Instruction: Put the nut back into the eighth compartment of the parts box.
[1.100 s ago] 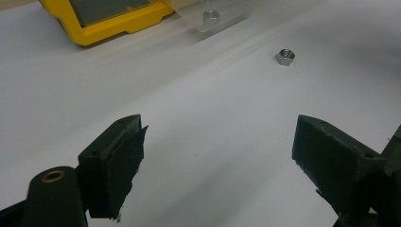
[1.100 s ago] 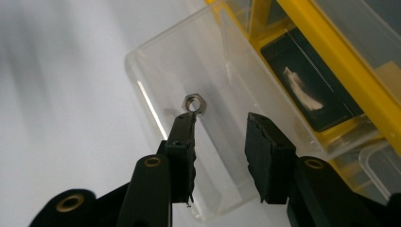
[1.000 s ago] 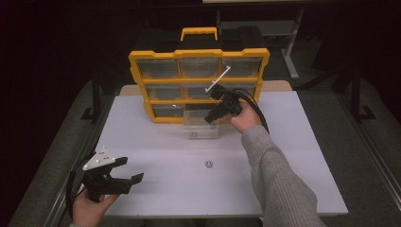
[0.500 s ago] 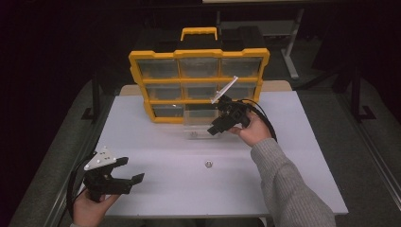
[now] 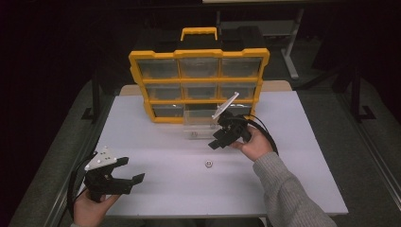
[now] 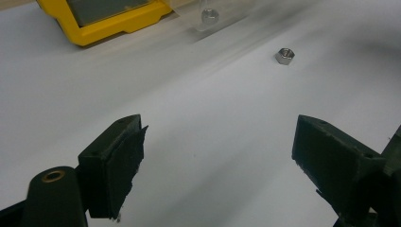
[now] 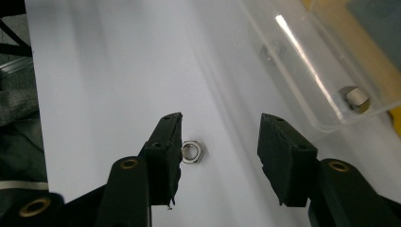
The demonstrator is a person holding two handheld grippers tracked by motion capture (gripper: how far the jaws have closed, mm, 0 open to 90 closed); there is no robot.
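Nut (image 5: 208, 163) on the white table (image 5: 302, 179): one small hex nut lies loose near the middle of the table, in front of the yellow box and well apart from both grippers in the high view.

At the left, the left gripper (image 5: 126, 176) is held in the person's left hand (image 5: 90, 210) at the near left edge of the table, just above the surface. Its jaws stand wide apart with nothing between them. In the left gripper view the nut (image 6: 285, 56) lies far ahead on the bare table, toward the right jaw's side.

Behind the middle of the table stands the yellow box (image 5: 198, 82), upright, with a handle on top and three rows of three clear drawers. What the closed drawers hold cannot be made out. A clear drawer (image 5: 201, 124) has been pulled out of the bottom row and rests on the table just in front of the box. In the right gripper view this drawer (image 7: 302, 71) holds one small metal piece (image 7: 355, 99) near its corner; in the left gripper view a small metal piece (image 6: 208, 15) shows through its clear wall.

At the right, the right gripper (image 5: 218, 141) is held in the person's right hand (image 5: 255, 142), grey sleeve (image 5: 288, 194) behind it, just beside the pulled-out drawer and pointing down and left toward the table. Its jaws are parted and hold nothing. In the right gripper view the nut (image 7: 192, 152) lies on the table between the jaws, close beside the left-hand jaw.
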